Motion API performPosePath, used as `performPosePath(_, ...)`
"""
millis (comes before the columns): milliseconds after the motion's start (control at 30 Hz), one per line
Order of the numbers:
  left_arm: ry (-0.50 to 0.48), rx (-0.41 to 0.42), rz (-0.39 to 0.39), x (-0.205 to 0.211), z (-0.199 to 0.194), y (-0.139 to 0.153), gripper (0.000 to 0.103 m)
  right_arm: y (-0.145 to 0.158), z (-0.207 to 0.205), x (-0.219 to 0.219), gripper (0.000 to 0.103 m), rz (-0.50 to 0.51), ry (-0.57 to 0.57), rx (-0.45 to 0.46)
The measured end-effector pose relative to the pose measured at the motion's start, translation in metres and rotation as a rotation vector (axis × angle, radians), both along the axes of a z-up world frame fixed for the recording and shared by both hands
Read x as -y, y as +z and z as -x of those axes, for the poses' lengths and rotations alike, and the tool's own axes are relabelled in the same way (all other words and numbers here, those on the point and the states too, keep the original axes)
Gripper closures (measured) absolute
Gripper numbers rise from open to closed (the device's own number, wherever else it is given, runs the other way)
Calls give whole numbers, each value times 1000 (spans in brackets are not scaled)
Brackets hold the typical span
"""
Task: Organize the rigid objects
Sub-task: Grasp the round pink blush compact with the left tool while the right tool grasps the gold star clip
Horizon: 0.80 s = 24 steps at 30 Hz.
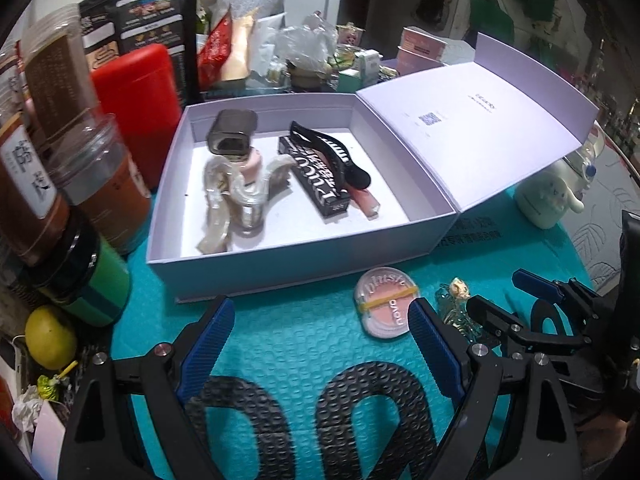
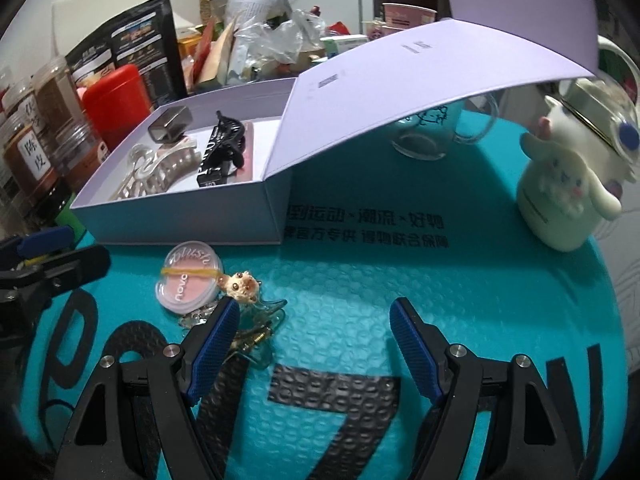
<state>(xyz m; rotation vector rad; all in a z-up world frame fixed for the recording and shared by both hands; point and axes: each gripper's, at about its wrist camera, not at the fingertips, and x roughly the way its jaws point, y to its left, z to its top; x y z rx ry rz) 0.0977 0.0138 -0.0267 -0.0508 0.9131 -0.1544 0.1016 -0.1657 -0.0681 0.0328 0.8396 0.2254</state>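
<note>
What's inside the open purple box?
The purple box holds a black hair clip, a black lettered carton, a pink tube, a pearly claw clip and a grey-capped bottle. Anything underneath is hidden.

Red canister [image 1: 138, 108], brown spice jars [image 1: 60, 76], lemon [image 1: 50, 338], white figurine [image 2: 568, 196].

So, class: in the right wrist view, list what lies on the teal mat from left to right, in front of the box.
Blush compact → bear charm → white character figurine.

Teal bubble mailer [image 2: 360, 288] carries lavender box [image 2: 180, 220], blush compact [image 2: 188, 280], keychain [image 2: 244, 286].
</note>
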Motion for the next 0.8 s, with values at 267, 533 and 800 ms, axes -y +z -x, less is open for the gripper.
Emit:
performPosePath(267, -10, -13, 8, -3, -8, -4, 14, 0, 3, -17, 25, -73, 59, -18)
performPosePath(533, -57, -11, 3, -9, -9, -9, 14, -15, -7, -36, 25, -32, 101, -61)
performPosePath(800, -74, -70, 86, -8, -19, -20, 14, -16, 2, -32, 31, -15, 99, -46)
